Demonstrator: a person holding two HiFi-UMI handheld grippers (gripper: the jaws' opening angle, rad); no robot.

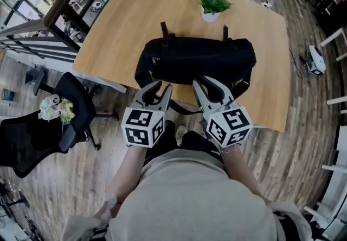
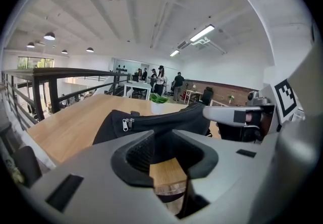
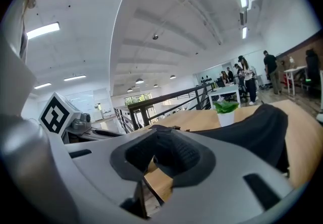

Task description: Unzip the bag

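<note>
Head view, read left to right. A black office chair [image 1: 76, 96] stands off the left edge of the pale wooden counter [image 1: 119, 23]. The left tongs [image 1: 156, 88] reach over the counter's near edge toward the left end of the bag [image 1: 195, 58]. In the left gripper view they are released: the two pads stand apart with only bare counter showing between them.

The bag is of soft black fabric, long and barrel-shaped. It lies crosswise near the counter's near edge, with its ends to left and right. Two short black loops [image 1: 164, 31] stick out along its far side, and a strap [image 1: 184, 107] hangs over the near edge. Two silver zip pulls [image 2: 126, 124] hang side by side at its left end. The zip seam runs from them along the top and lies closed as far as it shows.

The right tongs [image 1: 207, 81] point at the bag's right half. In the right gripper view they are likewise released, with nothing between the pads. Whether either pair touches the fabric cannot be told. Beyond the bag and well apart from it, a green plant [image 1: 212, 5] sits in a white pot.
</note>
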